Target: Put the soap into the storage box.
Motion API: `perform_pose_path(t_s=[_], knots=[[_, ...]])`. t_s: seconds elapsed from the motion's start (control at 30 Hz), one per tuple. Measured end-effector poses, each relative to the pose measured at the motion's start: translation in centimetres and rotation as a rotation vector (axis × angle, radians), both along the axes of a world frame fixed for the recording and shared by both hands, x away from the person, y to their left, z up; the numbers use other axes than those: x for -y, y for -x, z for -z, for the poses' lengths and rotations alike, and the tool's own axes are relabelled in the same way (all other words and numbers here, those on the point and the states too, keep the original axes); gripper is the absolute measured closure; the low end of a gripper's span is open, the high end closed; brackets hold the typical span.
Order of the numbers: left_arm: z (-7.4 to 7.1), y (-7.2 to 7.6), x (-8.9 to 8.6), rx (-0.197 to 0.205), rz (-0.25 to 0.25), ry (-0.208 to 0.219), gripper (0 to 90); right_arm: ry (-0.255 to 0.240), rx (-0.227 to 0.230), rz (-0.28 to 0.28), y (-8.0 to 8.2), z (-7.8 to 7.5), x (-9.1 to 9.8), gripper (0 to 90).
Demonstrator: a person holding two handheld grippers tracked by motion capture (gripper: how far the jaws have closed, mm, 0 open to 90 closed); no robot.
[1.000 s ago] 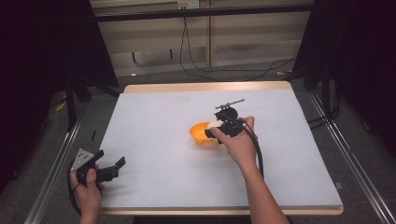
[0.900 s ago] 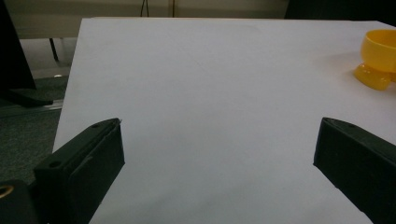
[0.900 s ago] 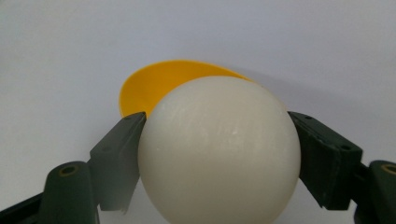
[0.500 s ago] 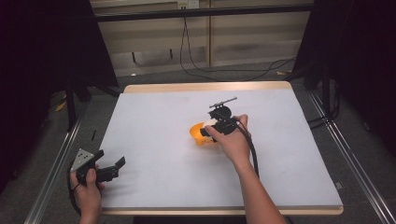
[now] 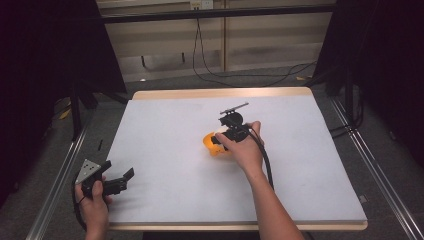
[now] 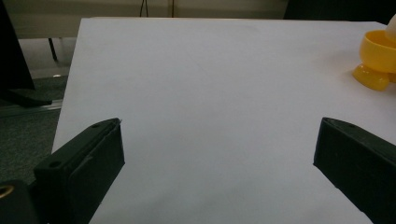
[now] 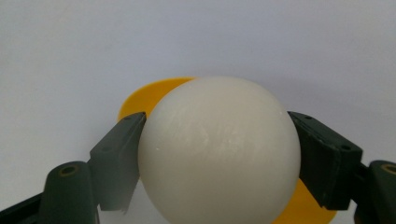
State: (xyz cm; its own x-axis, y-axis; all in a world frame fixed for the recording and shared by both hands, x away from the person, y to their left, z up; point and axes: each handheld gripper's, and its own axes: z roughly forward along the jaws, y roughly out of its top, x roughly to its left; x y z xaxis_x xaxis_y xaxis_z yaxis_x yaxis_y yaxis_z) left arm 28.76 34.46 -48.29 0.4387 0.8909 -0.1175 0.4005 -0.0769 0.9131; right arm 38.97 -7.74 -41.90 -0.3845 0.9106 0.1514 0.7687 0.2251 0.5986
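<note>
The right gripper [image 7: 217, 163] squeezes the white egg [image 7: 218, 151] just above the yellow cup [image 5: 212, 144]. Dropping it in comes next. The left gripper [image 6: 215, 158] sits wide open, far from the cup.

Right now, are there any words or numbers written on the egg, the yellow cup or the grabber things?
None: no words, numbers or signs can be read.
White egg: plain.
Yellow cup: plain.
Right gripper and left gripper: plain black jaws.
White table top: blank.
</note>
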Motion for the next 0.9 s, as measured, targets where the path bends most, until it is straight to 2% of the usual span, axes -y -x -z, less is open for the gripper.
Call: perform_pose_path(t_s=[0.27,0.4,0.67,0.83,0.9], knots=[[0.0,0.0,0.0,0.0,0.001,0.001,1.6,0.006,-0.016,0.012,-0.1,0.5,-0.5,23.0],[0.0,0.0,0.0,-0.001,0.001,0.002,1.6,0.01,-0.023,0.038,-0.1,0.8,-0.5,23.0],[0.0,0.0,0.1,-0.007,0.004,0.016,1.6,0.015,-0.031,0.037,-0.1,1.0,-0.6,22.9],[0.0,0.0,0.1,-0.007,0.002,0.015,1.6,0.02,-0.052,0.027,-0.2,1.4,-0.6,22.4],[0.0,0.0,0.1,-0.007,0.003,0.014,1.6,0.013,-0.043,0.037,-0.2,1.3,-0.5,21.7]])
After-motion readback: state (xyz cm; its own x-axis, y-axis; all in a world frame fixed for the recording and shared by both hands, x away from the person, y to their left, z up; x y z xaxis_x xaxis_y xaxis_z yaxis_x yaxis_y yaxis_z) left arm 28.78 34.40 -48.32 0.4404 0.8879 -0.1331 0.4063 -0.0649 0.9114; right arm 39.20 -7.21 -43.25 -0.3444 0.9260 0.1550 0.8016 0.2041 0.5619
